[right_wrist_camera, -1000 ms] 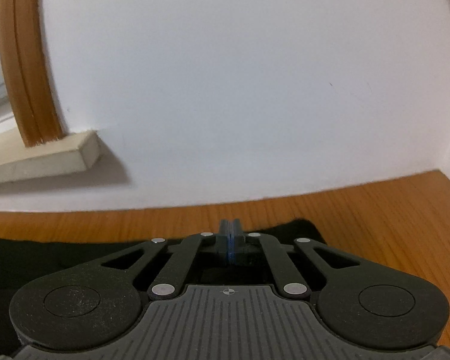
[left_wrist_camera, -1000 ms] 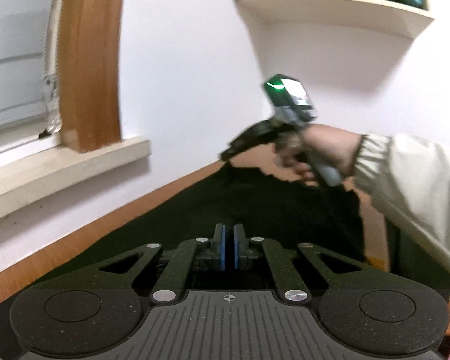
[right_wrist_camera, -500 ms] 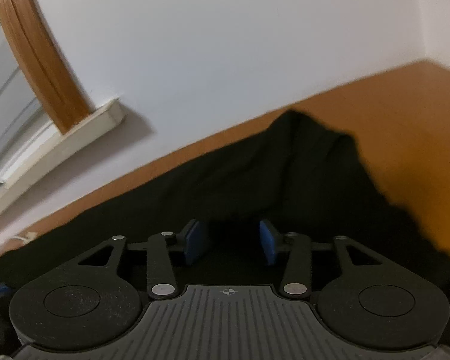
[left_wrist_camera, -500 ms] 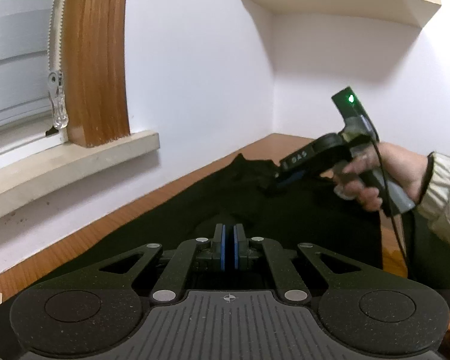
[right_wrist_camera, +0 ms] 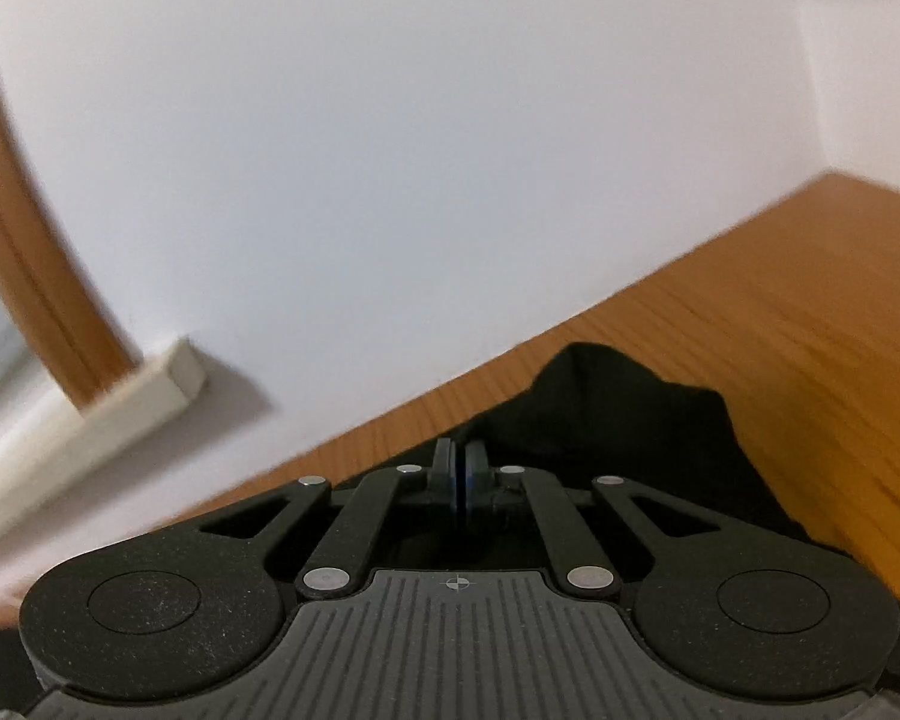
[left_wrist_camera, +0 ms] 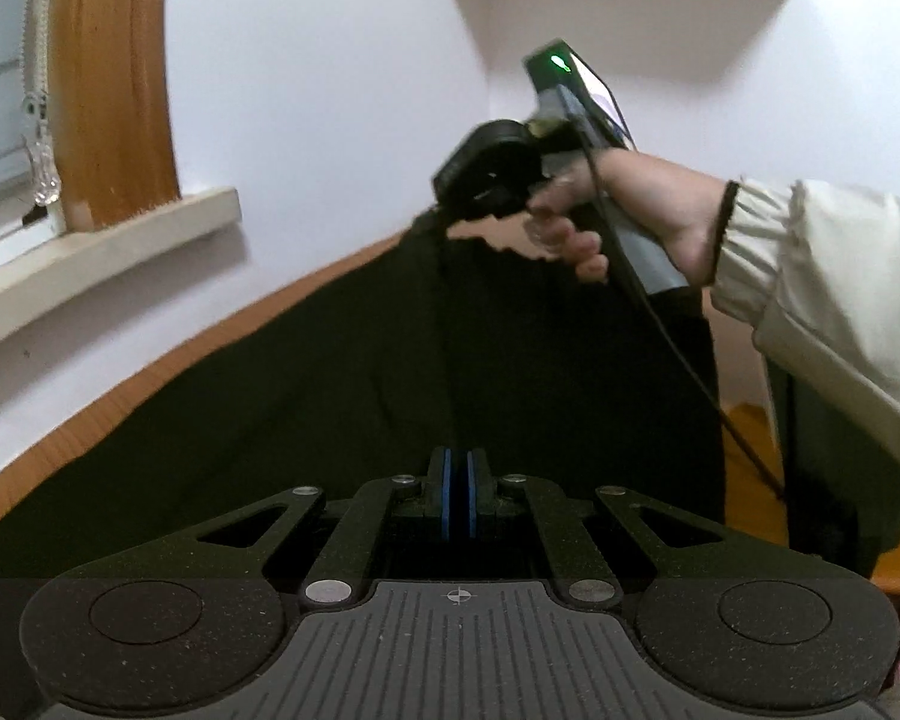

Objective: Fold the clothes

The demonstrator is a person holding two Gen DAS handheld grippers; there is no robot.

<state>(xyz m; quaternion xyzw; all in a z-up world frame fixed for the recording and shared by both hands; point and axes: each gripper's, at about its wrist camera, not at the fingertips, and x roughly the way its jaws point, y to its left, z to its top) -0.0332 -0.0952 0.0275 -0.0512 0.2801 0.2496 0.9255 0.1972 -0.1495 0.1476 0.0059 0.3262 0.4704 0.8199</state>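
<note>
Black cloth, a dark garment [left_wrist_camera: 342, 384], spreads over the wooden tabletop [right_wrist_camera: 780, 312] ahead of the left hand-held gripper [left_wrist_camera: 457, 501] and rises to a peak under the right hand-held gripper [left_wrist_camera: 435, 222]; the left hand-held gripper is clenched, its blue pads pressed together with the garment's near edge at them, so it appears to pinch the fabric, though dark cloth on dark pads leaves that a judgement; the right hand-held gripper, held by the person's hand [left_wrist_camera: 642, 210], is likewise clenched in its own view, with a corner of the garment bunched just beyond its tips and lifted clear of the tabletop; risks from here, as I judge them: the pinch on either side may hold only one thin layer, so a quick pull could let the corner slip out and drop in a crumple; uneven lift between the two sides would skew the fold line; the trailing cable [left_wrist_camera: 678, 360] beside the right hand could drag over the cloth and rumple it; slack fabric between the hand-held grippers may sag and crease
</note>
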